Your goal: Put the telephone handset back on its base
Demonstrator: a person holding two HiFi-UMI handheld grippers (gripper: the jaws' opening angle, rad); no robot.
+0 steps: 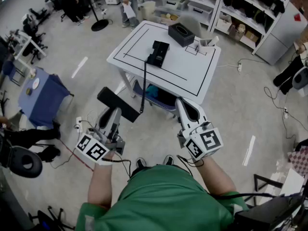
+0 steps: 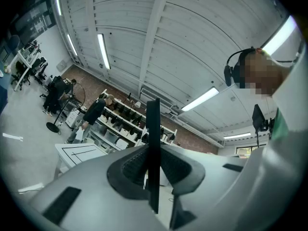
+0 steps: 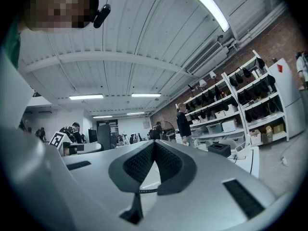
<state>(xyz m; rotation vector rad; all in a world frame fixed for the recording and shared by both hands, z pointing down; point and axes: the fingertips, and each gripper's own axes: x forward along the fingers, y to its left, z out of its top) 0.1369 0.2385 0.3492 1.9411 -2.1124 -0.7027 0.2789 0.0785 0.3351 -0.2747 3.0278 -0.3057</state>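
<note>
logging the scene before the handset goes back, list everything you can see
white table with black line markings: one, white, centre of the head view
black telephone base: one, black, on the table
black cord: one, black, from the base down over the table's near edge
flat black handset: one, black, off the table, in front of its near edge
black box with a top opening: one, black, table's far side
blue cloth-covered stand: one, blue, floor at left
white shelving: one run, white, far right
green shirt: one, green, bottom edge
left gripper: one, white, shut on the handset
right gripper: one, white, shut, empty
</note>
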